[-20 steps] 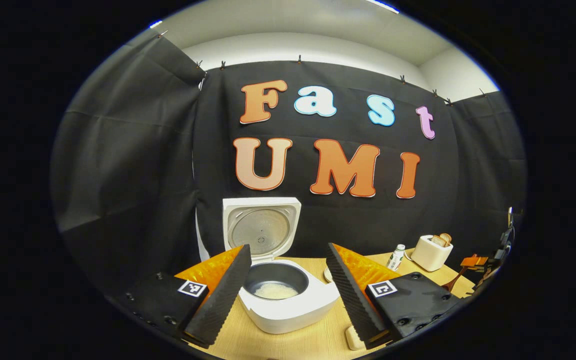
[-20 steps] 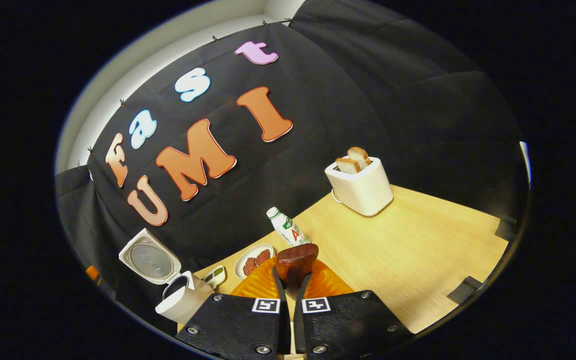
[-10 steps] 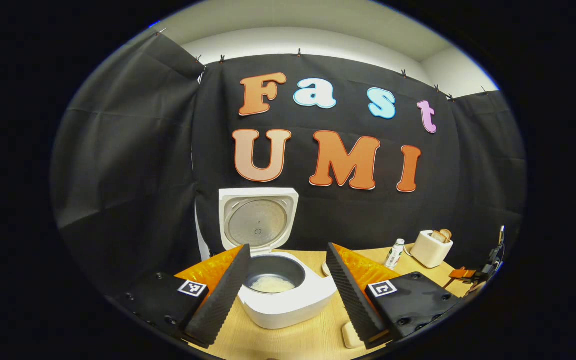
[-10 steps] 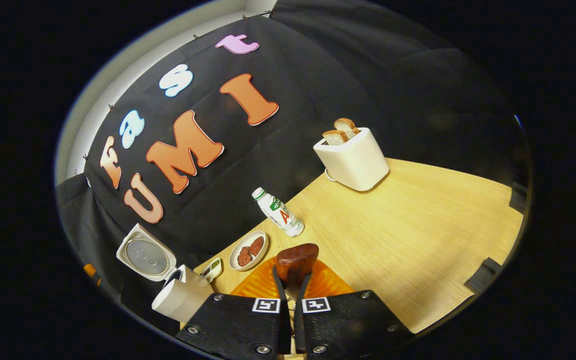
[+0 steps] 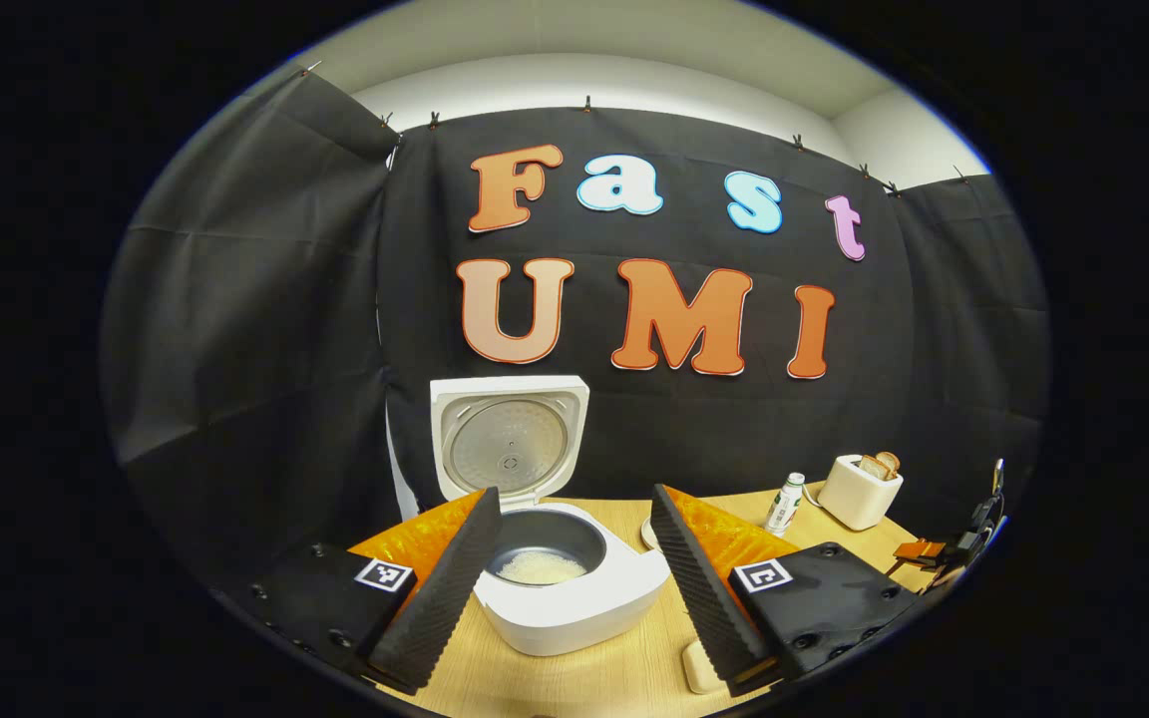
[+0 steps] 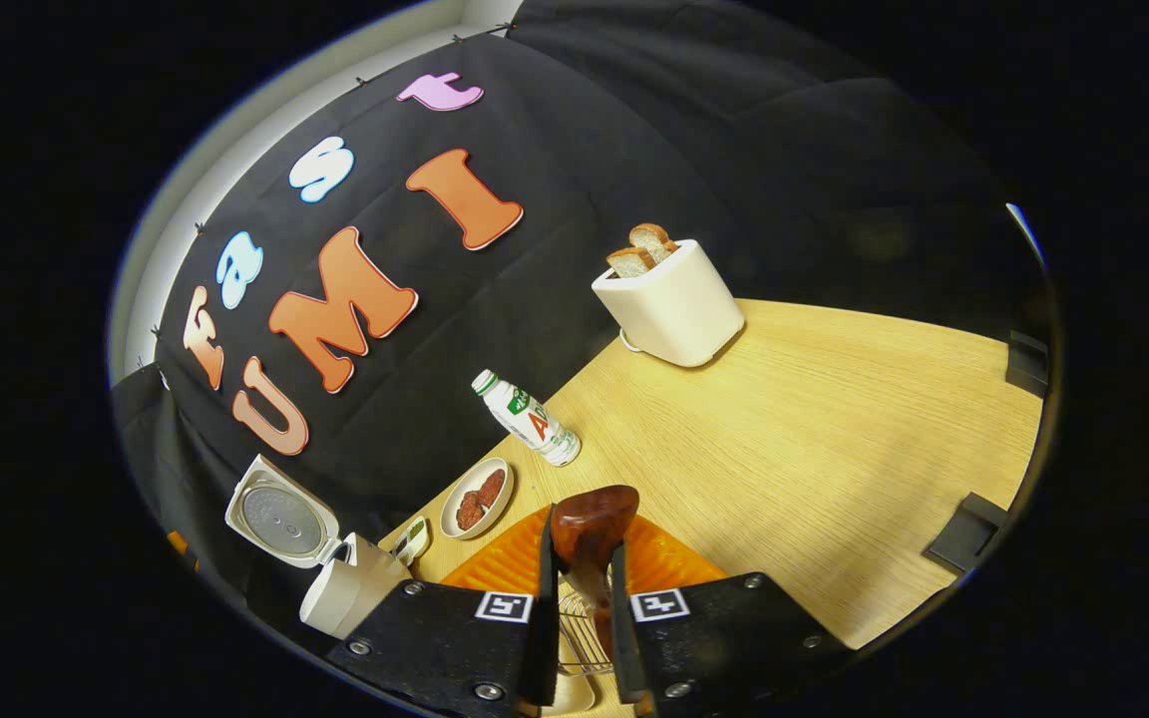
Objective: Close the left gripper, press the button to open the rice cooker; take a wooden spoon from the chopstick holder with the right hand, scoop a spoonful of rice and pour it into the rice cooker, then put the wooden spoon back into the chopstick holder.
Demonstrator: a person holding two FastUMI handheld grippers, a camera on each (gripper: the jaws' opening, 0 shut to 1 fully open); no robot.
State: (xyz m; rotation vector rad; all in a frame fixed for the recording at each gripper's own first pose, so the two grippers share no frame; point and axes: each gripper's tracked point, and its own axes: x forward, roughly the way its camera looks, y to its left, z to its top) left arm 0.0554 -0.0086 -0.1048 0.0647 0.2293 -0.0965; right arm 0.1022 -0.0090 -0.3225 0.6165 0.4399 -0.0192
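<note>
So the wooden table (image 6: 834, 399) has the rice cooker (image 5: 574, 608) sitting on it with its lid up and some rice (image 5: 540, 566) in the pot, right between and just past the left hand-held gripper (image 5: 574, 573), whose fingers are spread wide apart with nothing in them. Over in the right gripper view, the right hand-held gripper (image 6: 579, 588) has the wooden spoon (image 6: 592, 524) between its slightly parted fingers with the bowl end poking up, can't tell if they're actually pinching it, wire chopstick holder (image 6: 579, 638) right underneath
</note>
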